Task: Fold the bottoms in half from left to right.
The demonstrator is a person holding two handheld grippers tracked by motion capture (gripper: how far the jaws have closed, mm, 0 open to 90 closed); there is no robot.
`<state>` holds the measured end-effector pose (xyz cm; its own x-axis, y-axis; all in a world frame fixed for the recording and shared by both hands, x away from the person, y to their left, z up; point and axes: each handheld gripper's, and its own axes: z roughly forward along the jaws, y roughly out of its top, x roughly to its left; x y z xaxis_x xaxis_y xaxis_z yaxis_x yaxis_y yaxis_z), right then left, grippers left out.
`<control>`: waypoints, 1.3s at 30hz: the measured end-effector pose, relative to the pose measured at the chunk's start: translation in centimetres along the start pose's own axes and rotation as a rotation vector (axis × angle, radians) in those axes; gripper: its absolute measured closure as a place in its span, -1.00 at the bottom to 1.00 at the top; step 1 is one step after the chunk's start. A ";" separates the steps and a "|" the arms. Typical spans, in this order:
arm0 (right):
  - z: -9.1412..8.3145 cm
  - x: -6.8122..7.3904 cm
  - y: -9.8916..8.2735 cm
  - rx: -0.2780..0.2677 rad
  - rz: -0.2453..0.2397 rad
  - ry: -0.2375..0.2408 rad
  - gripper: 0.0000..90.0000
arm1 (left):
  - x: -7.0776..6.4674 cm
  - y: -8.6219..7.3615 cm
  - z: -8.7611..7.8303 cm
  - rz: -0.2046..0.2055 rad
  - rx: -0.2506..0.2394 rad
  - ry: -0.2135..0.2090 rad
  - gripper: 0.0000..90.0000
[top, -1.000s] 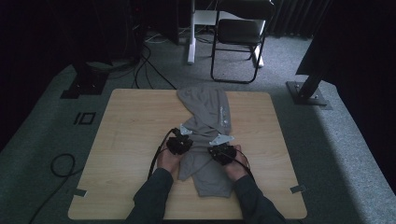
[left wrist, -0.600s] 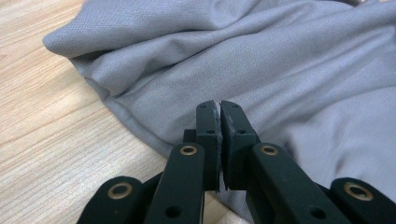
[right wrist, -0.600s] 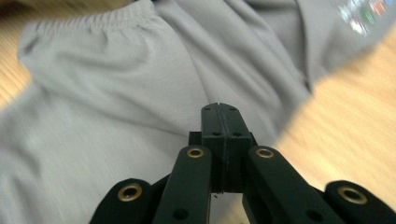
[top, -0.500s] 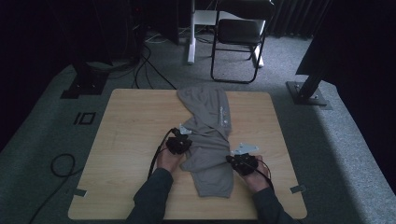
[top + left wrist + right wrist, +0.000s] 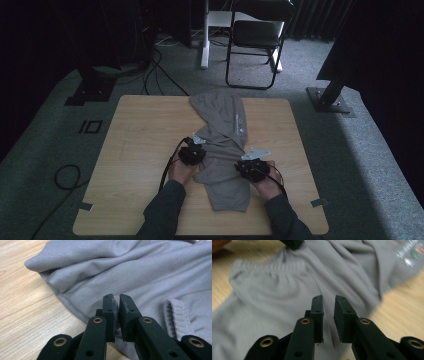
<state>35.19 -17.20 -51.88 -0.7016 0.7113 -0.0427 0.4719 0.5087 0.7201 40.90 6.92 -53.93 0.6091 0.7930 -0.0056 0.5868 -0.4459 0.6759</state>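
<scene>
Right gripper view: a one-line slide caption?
Right tool, jaws slightly parted with nothing between them, above a rumpled grey knit garment on the light wooden table.

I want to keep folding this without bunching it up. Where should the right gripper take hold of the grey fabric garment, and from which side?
Probably the grey fabric garment is best pinched at its free right edge, coming in from the bare wooden table on the right. There the cloth lies flat and thin, so the right gripper, its jaws slightly apart and having just been opening with nothing pinched, can slide one jaw under.

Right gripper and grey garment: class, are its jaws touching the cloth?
Apart. In the right gripper view the right gripper stands open, jaws just opening, with nothing between them; the grey garment lies beyond.
</scene>
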 end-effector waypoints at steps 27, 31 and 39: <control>7.2 1.6 5.8 0.058 0.108 0.023 0.59 | -0.1 -0.7 -1.2 -0.014 -0.055 -0.036 0.84; 8.0 1.8 5.6 0.111 0.077 0.008 0.61 | -0.4 -0.9 -0.4 0.003 -0.020 -0.025 0.90; 6.4 2.5 4.4 0.151 0.049 0.028 0.63 | -0.3 -0.9 -0.1 -0.003 -0.009 -0.024 0.92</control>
<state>38.92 -10.10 -53.29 -0.6894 0.7243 0.0110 0.5794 0.5423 0.6084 40.10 7.18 -54.45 0.6198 0.7844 -0.0253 0.5843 -0.4397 0.6821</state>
